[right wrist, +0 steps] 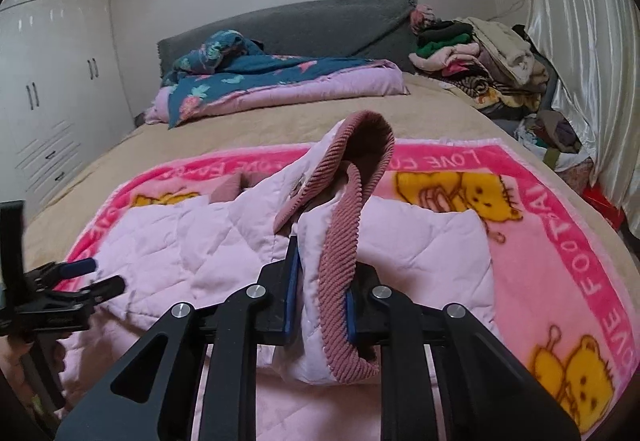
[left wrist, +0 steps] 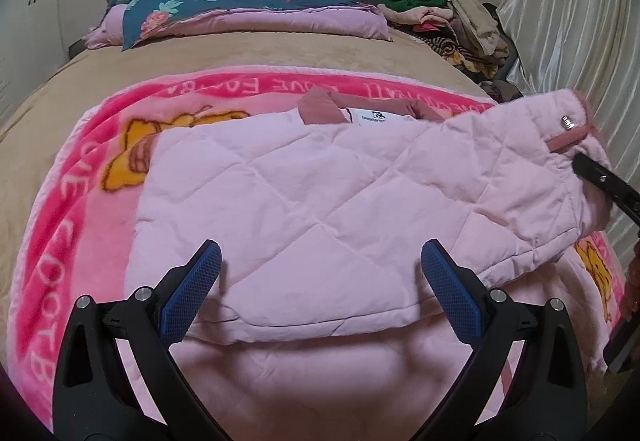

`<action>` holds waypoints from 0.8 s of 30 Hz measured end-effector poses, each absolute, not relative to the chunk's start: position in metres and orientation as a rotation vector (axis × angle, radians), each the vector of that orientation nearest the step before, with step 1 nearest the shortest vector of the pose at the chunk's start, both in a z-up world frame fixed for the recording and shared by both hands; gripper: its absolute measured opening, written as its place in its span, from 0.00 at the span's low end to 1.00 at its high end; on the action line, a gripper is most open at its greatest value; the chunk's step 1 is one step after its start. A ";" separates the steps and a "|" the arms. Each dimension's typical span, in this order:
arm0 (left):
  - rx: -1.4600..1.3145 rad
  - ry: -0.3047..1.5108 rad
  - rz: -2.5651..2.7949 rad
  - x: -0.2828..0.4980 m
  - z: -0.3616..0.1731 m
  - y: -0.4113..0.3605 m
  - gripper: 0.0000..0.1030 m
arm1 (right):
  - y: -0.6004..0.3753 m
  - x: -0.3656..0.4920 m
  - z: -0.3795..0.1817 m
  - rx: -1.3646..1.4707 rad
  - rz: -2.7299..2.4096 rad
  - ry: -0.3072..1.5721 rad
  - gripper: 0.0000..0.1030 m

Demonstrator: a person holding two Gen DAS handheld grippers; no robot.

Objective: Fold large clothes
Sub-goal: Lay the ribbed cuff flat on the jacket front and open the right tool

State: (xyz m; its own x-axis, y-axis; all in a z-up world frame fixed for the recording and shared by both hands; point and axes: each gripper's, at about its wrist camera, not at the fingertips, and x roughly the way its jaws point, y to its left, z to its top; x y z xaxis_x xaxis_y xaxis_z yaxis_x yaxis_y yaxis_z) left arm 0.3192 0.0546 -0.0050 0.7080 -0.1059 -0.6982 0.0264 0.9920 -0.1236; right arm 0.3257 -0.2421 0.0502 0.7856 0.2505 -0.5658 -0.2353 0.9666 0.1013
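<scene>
A pale pink quilted jacket (left wrist: 320,201) lies flat on a pink cartoon blanket (left wrist: 72,241) on the bed, collar away from me. My left gripper (left wrist: 320,293) is open and empty, just above the jacket's near hem. My right gripper (right wrist: 320,305) is shut on the sleeve's dusty-rose ribbed cuff (right wrist: 340,281) and holds the sleeve (right wrist: 280,209) lifted over the jacket body. In the left wrist view the lifted sleeve (left wrist: 520,169) lies across the jacket's right side, with the right gripper's black finger (left wrist: 600,177) at its end. The left gripper also shows in the right wrist view (right wrist: 92,277).
A tan bedspread (left wrist: 240,57) covers the bed. A folded pink and navy floral quilt (left wrist: 240,13) lies by the grey headboard (right wrist: 320,25). A pile of clothes (left wrist: 452,21) sits at the far right corner. A shiny curtain (right wrist: 580,41) hangs on the right, white wardrobes (right wrist: 52,81) on the left.
</scene>
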 end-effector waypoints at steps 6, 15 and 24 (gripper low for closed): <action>-0.097 0.769 -0.060 0.320 -0.001 0.059 0.91 | -0.244 0.337 0.023 0.032 0.219 0.667 0.17; -0.089 0.778 -0.052 0.322 -0.001 0.058 0.91 | -0.245 0.341 0.005 -0.002 0.148 0.714 0.47; -0.077 0.782 -0.059 0.325 -0.004 0.055 0.91 | -0.249 0.327 0.017 -0.007 0.145 0.667 0.72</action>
